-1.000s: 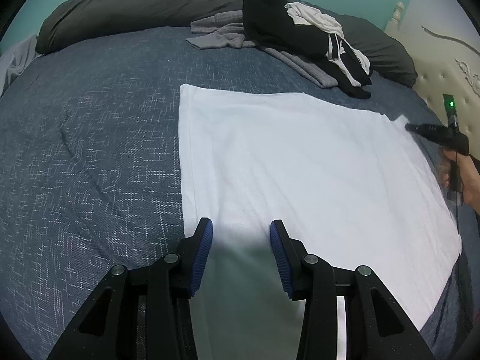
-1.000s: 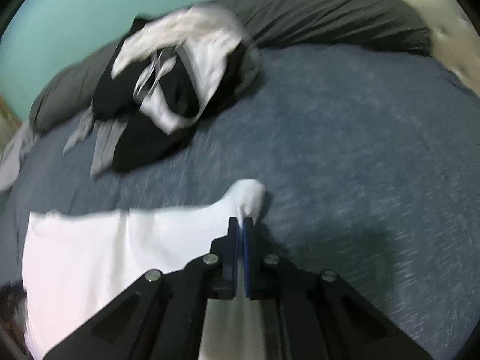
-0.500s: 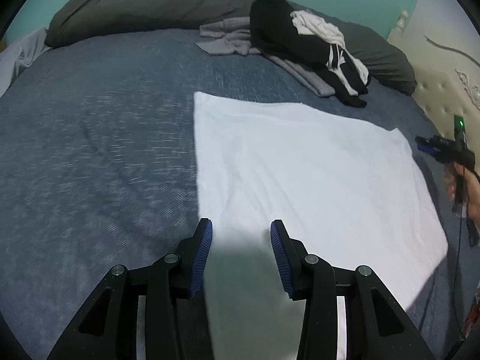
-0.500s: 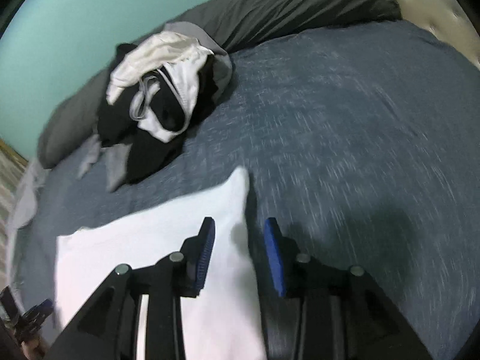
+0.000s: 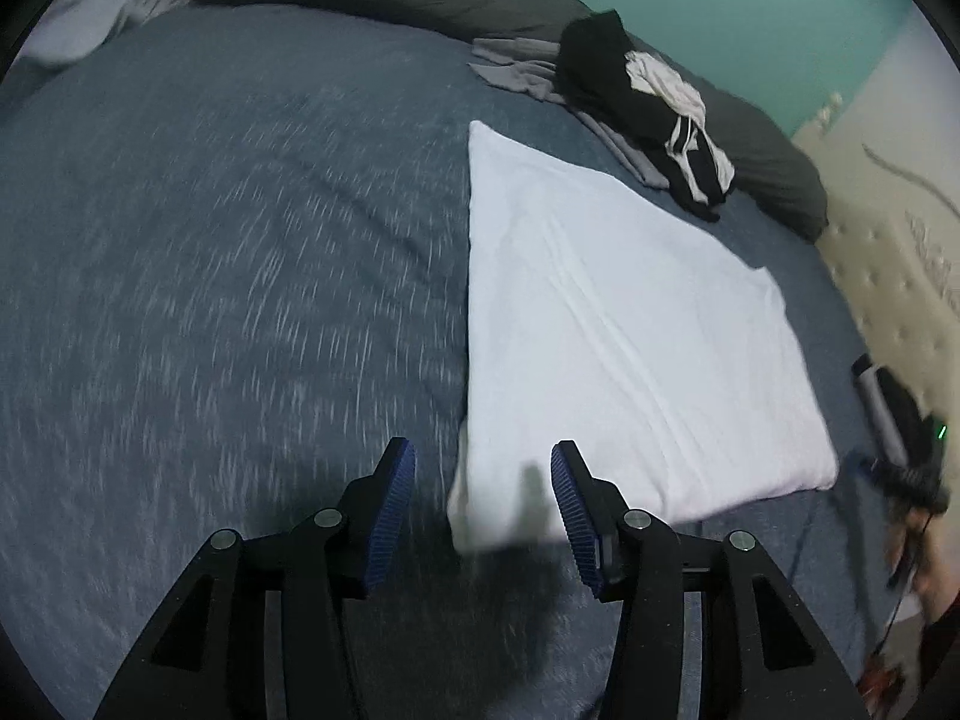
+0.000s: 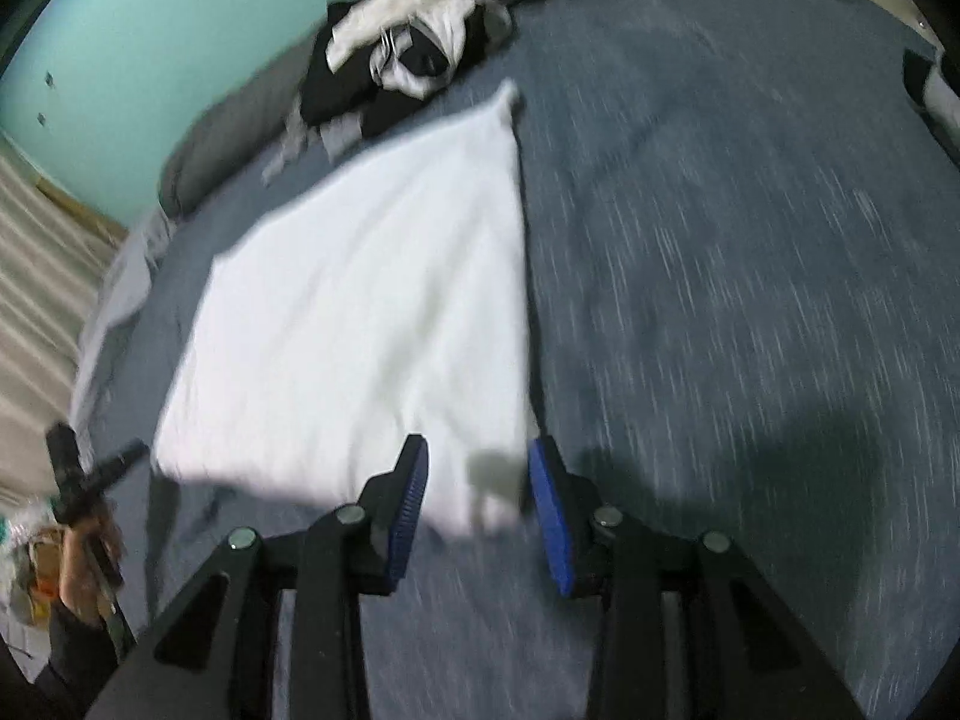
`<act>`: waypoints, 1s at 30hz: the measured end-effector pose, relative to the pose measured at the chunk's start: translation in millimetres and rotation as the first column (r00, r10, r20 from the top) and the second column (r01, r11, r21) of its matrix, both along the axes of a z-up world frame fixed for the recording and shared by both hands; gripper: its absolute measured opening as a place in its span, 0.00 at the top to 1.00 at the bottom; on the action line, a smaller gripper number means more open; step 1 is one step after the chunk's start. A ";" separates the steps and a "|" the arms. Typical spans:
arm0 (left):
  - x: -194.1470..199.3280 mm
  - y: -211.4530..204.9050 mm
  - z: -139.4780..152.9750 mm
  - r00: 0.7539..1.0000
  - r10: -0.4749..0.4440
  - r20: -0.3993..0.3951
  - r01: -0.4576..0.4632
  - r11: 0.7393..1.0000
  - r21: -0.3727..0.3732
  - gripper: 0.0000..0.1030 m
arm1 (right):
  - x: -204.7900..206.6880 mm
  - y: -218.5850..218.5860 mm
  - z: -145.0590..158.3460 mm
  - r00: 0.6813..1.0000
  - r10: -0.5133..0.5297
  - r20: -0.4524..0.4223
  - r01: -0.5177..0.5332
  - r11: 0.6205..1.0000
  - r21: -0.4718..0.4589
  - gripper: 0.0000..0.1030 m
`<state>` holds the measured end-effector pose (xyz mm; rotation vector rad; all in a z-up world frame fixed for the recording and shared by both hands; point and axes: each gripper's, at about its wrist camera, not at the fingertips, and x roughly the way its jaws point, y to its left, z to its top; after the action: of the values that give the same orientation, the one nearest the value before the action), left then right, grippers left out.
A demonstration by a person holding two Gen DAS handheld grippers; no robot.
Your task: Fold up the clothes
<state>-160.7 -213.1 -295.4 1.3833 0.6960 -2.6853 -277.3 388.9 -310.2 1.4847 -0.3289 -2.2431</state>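
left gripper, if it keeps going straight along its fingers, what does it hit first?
Most likely the near corner of the white cloth, which lies just ahead between the fingers of the left gripper; its jaws are opening and grip nothing. The blue bedspread lies beneath it. Motion blur makes depth uncertain.

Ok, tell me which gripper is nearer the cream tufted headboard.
Right. The right gripper hovers just before the headboard, at the white cloth's corner. The left gripper, jaws opening around the opposite corner, is across the cloth.
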 end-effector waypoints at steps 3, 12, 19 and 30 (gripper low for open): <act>12.7 8.0 -1.9 1.000 -0.001 -0.008 0.001 1.000 -0.024 0.50 | 14.3 -3.6 -7.3 0.999 0.030 0.030 -0.032 0.996 0.079 0.65; 20.7 4.7 -13.3 1.000 0.009 -0.007 -0.009 1.000 -0.017 0.49 | 12.8 -9.7 -20.9 0.999 -0.032 0.032 0.028 0.994 0.106 0.66; 22.8 -6.4 -25.2 1.000 0.028 -0.002 -0.027 0.998 0.051 0.49 | 3.7 -11.8 -28.5 0.998 -0.061 0.035 0.060 0.998 0.016 0.87; 13.0 -0.5 -30.2 0.999 -0.029 -0.013 0.029 0.998 0.054 0.92 | 9.4 0.3 -1.0 0.998 -0.007 -0.061 0.013 0.996 0.092 0.98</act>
<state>-147.7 -213.6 -325.6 1.4007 0.7607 -2.7191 -268.0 389.3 -311.2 1.4600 -0.2168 -2.3351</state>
